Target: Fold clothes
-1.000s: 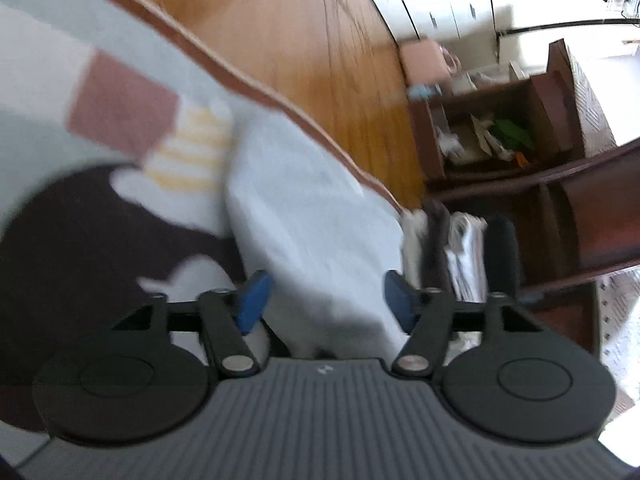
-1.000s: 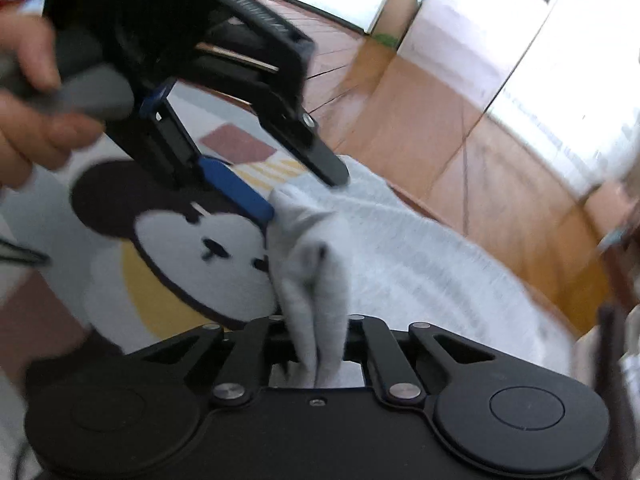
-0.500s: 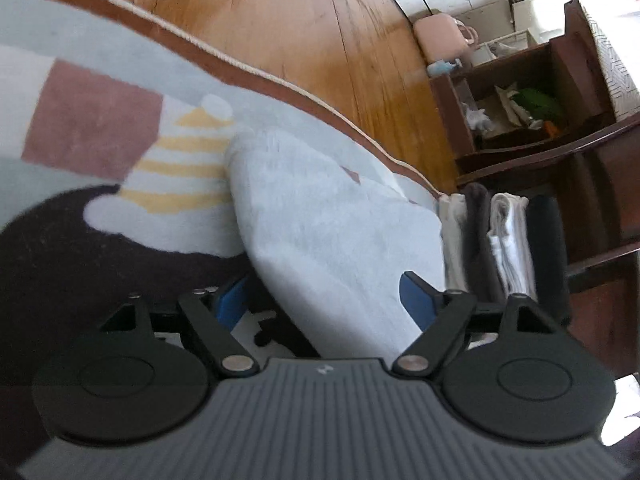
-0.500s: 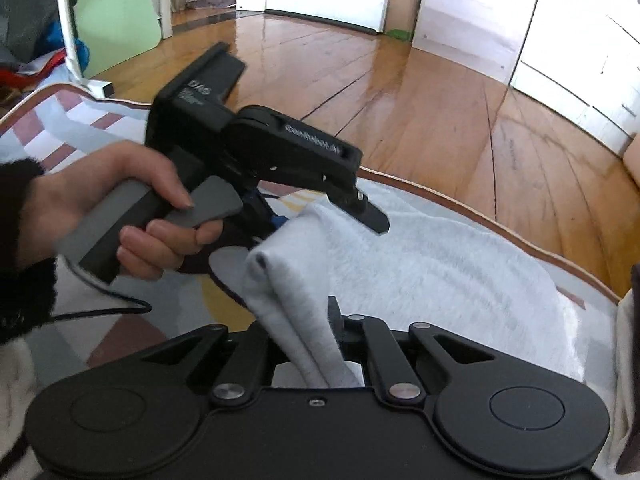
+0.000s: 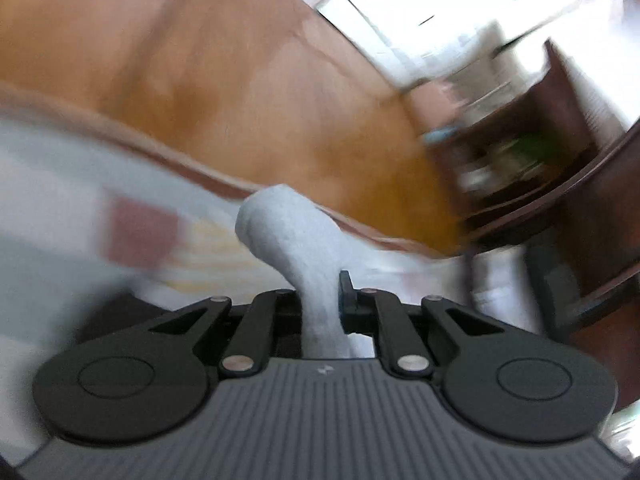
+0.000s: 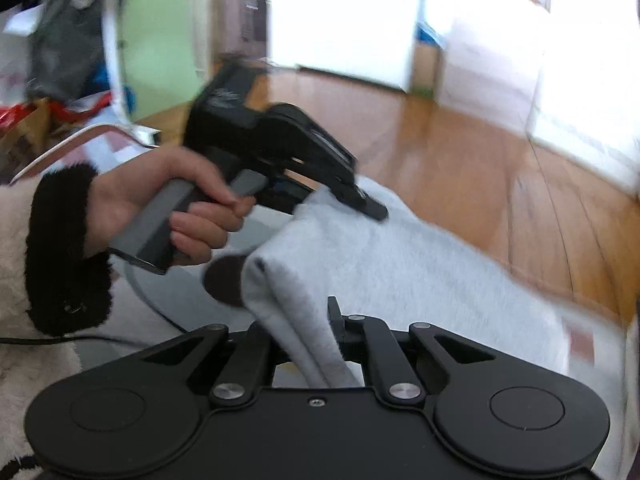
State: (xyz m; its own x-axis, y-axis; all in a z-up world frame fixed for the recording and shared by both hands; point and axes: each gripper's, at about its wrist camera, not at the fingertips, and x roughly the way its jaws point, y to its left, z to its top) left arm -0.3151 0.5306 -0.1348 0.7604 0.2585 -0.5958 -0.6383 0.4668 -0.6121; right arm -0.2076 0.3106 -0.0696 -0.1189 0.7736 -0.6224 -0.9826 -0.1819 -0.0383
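A light grey garment (image 5: 288, 224) rises in a bunched fold from between the fingers of my left gripper (image 5: 320, 292). Its jaws are closing, with the cloth pinched between them. In the right wrist view the same garment (image 6: 400, 264) hangs spread between both grippers above the patterned rug (image 6: 580, 340). My right gripper (image 6: 316, 320) is shut on a folded corner of it. The left gripper (image 6: 360, 200) bites the far corner, held by a hand (image 6: 160, 200) in a fluffy sleeve. The left wrist view is blurred.
Wooden floor (image 5: 200, 60) lies beyond the rug's brown border (image 5: 180, 160). A dark wooden shelf unit (image 5: 560, 160) stands at the right. In the right wrist view, bags and clutter (image 6: 48, 92) sit at the far left, white doors (image 6: 340, 20) behind.
The left gripper, open over the garment's corner before, has closed on it and lifted it. The right gripper has risen with its corner, so the garment now hangs between them.
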